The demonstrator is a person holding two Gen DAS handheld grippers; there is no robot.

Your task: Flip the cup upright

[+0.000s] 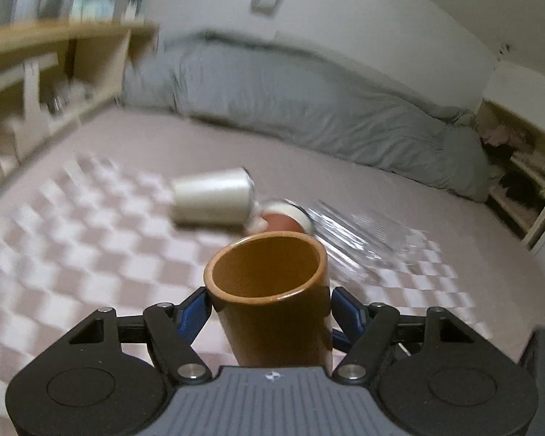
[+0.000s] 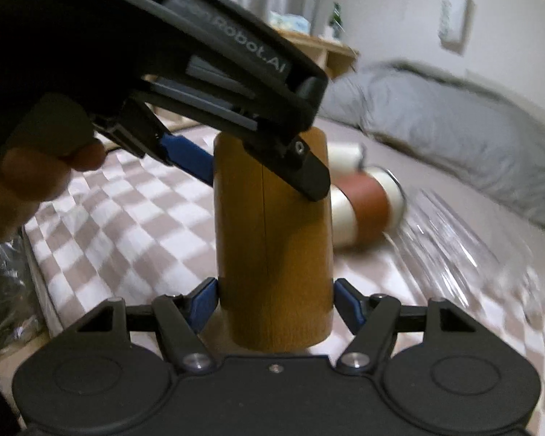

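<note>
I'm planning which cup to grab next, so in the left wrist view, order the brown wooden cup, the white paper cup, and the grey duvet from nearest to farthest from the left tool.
1. Brown wooden cup: between the left tool fingers.
2. White paper cup: lying on its side, ahead and left.
3. Grey duvet: along the far wall.

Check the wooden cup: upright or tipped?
Upright, or nearly. The wooden cup shows its open mouth on top in the left wrist view; in the right wrist view its wall stands vertical over the checkered mat, both hand-held grippers clamping it.
</note>
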